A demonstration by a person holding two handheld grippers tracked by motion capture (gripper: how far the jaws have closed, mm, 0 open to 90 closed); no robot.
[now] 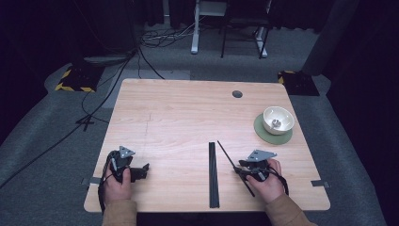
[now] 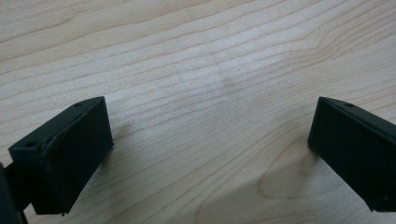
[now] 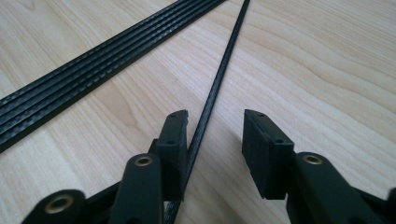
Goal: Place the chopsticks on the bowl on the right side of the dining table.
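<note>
Bench [image 1: 188, 117]: pale wood-grain top, rounded corners, a round hole at 1 o'clock. Strips [image 1: 213, 175]: flat black woven-textured slats laid side by side at 6 o'clock. Rod [image 1: 235, 167]: thin, black, straight, lying aslant just right of the strips. Right hand-held gripper [image 3: 215, 133]: released, rod between its jaws, against one pad. Left hand-held gripper [image 2: 210, 140]: spread wide over bare wood at 8 o'clock. Bowl [image 1: 278, 119]: cream, round, on a green round mat [image 1: 263, 133] at 3 o'clock; holds a small metallic item.

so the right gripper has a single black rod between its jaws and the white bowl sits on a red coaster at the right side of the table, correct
Not quite: the coaster under the white bowl is green, as the high view shows. The rest holds: the single black rod lies between the right gripper jaws.
</note>
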